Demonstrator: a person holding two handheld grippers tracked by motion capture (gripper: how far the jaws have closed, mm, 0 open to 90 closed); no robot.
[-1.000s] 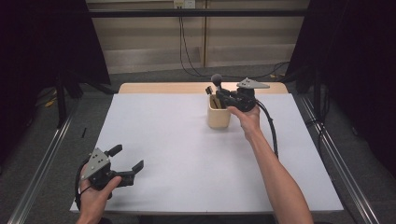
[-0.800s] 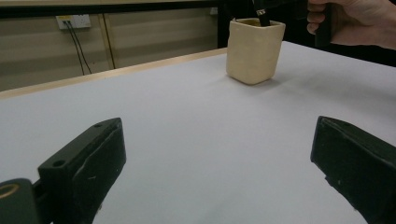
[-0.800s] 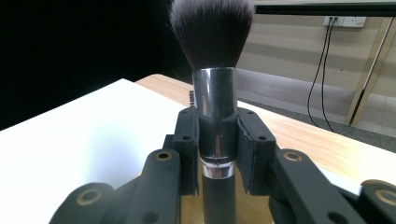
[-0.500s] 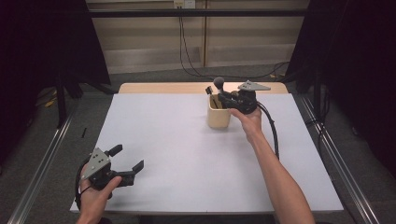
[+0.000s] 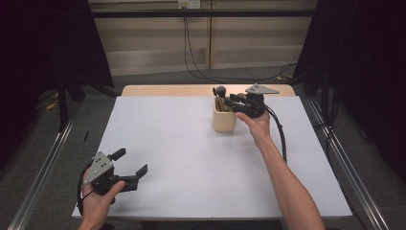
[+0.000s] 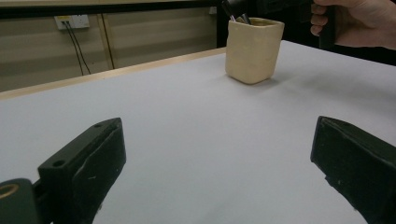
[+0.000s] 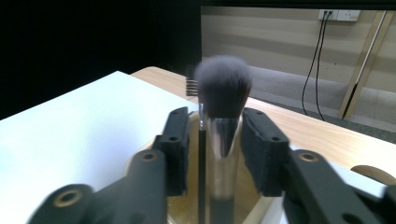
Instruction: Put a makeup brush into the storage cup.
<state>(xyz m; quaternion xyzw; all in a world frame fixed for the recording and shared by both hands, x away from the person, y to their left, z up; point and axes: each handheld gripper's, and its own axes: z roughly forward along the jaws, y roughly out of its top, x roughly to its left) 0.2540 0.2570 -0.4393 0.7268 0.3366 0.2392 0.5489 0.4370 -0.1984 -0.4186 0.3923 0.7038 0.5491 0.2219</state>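
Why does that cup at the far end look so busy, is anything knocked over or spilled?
Nothing stands out. The cream cup stands upright on the white table, with a fluffy makeup brush standing in it. The right gripper has just been opening, the brush between its jaws. The left gripper waits open, apart.

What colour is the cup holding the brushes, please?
Pale beige cup, clearest in the left gripper view.

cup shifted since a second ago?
No. The cup sits at the same spot near the table's far wooden edge, beside the right tool.
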